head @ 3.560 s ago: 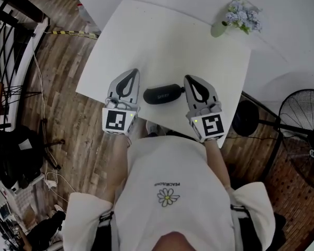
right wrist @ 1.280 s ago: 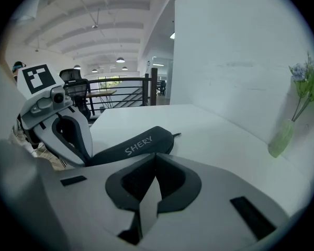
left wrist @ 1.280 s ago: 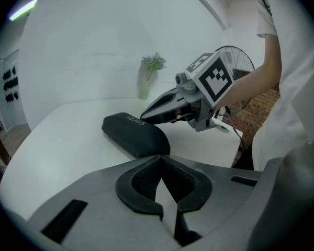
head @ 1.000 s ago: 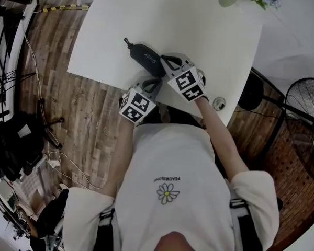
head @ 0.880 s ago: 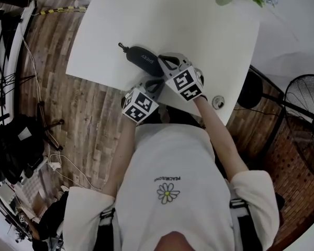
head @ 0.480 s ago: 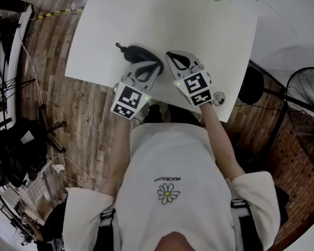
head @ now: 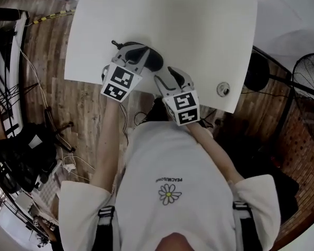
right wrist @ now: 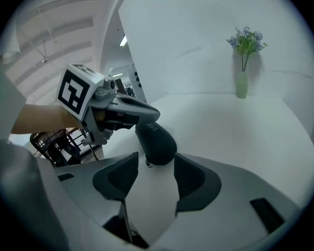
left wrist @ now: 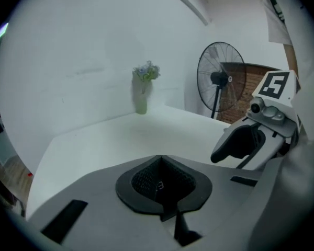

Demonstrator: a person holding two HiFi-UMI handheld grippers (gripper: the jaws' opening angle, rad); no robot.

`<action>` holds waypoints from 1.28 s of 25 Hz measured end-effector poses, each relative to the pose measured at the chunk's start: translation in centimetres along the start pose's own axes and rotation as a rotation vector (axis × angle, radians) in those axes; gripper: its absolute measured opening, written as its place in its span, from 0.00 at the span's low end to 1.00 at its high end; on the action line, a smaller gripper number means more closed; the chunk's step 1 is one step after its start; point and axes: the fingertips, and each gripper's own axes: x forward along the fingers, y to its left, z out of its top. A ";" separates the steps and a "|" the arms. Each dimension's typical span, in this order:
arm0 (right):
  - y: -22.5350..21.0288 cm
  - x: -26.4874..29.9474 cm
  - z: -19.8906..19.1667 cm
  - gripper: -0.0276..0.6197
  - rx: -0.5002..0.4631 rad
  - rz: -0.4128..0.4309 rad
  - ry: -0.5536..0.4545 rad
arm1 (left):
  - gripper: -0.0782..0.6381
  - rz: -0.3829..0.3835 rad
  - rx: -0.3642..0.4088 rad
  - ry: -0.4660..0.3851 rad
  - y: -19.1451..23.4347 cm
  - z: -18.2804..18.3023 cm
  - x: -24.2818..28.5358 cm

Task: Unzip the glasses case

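White worktop point(head: 188, 30) fills the scene beneath a person bent over its near edge with a gripper in each hand. Closest in, the right gripper point(right wrist: 156, 161) has its jaws spread wide, having just been opening. The rounded near end of the dark glasses case point(right wrist: 158, 139) sits at the mouth of the gap between the tips, and neither pad presses on it. Just beyond, the left gripper point(left wrist: 160, 158) reaches over the case's far end with its jaws pinched fully together. A tiny glint shows between its pads, but whether it pinches any part of the case cannot be told. The case lies flat by the worktop's front edge, toward the left corner, and looks closed from here, so the job appears to be at the stage of securing a hold rather than drawing the zip. The next move likely calls for the right jaws to close on the near end and steady the case while the slider is pulled along the seam. Farther off, a small round fitting point(head: 223, 89) lies near the front edge, a vase of pale flowers point(right wrist: 242, 82) stands at the back, and a pedestal fan point(left wrist: 220, 82) stands past the worktop.
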 end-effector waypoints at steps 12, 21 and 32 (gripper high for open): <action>1.2 3.9 -2.1 0.26 0.140 -0.197 0.065 | 0.13 -0.012 0.056 0.011 -0.3 -0.8 1.3; 1.3 4.8 -2.2 0.13 0.235 -0.238 0.080 | 0.13 -0.008 0.032 -0.004 -0.3 -1.0 1.1; 1.2 4.5 -2.6 0.05 0.186 -0.217 0.096 | 0.13 0.007 0.039 -0.015 -0.3 -1.0 1.1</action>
